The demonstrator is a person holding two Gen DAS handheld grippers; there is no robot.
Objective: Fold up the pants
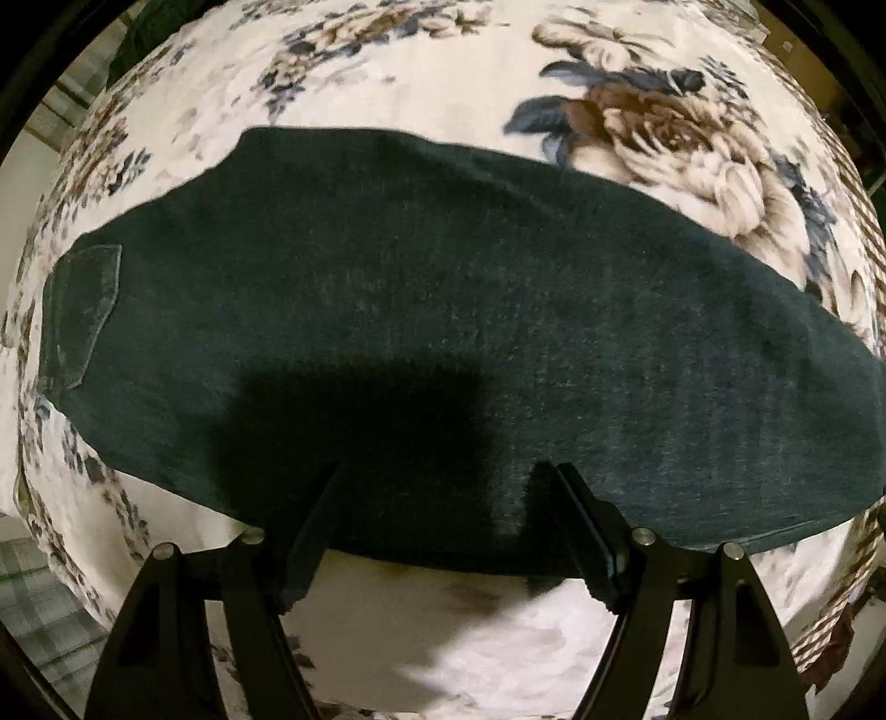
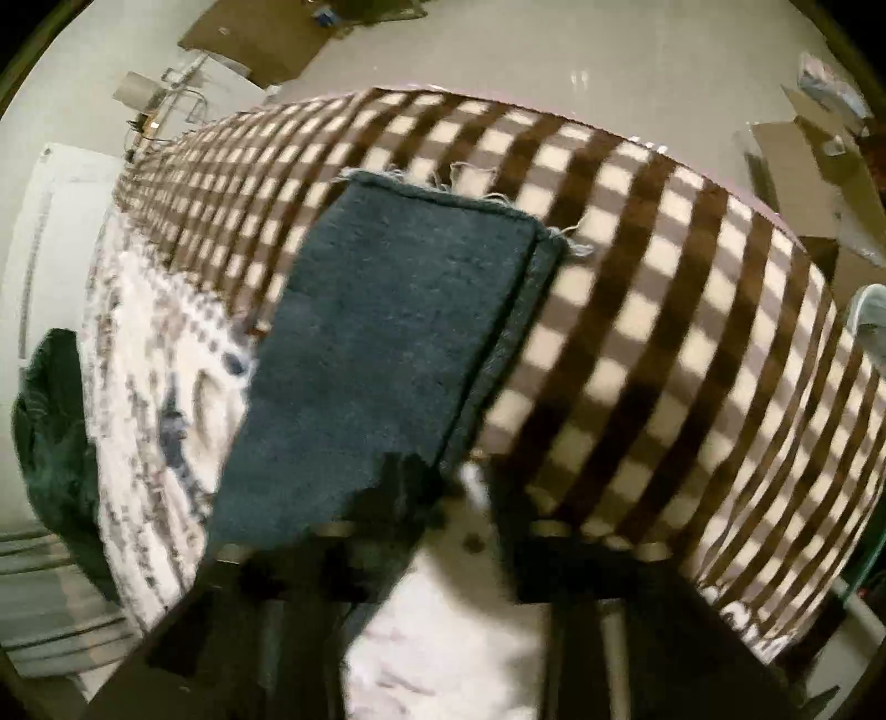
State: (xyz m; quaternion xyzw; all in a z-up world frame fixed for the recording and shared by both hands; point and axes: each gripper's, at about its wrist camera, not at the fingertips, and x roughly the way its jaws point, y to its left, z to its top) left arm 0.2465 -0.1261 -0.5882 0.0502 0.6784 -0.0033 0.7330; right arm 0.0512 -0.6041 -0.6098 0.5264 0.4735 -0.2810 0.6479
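Dark green-blue denim pants (image 1: pixel 421 310) lie flat across a floral blanket (image 1: pixel 443 83), folded lengthwise, with a back pocket (image 1: pixel 83 310) at the left end. My left gripper (image 1: pixel 443 498) is open, its fingers spread over the pants' near edge. In the right wrist view the leg ends (image 2: pixel 387 332) lie stacked, frayed hems (image 2: pixel 443 188) toward a brown-and-cream checked blanket (image 2: pixel 664 332). My right gripper (image 2: pixel 465 531) is blurred at the near edge of the legs; its jaws stand apart.
The bed's checked border runs along the far side. Beyond it is a pale floor (image 2: pixel 498 50) with cardboard boxes (image 2: pixel 819 183) and a small stand (image 2: pixel 138 94). A dark green garment (image 2: pixel 55 432) hangs off the bed's left side.
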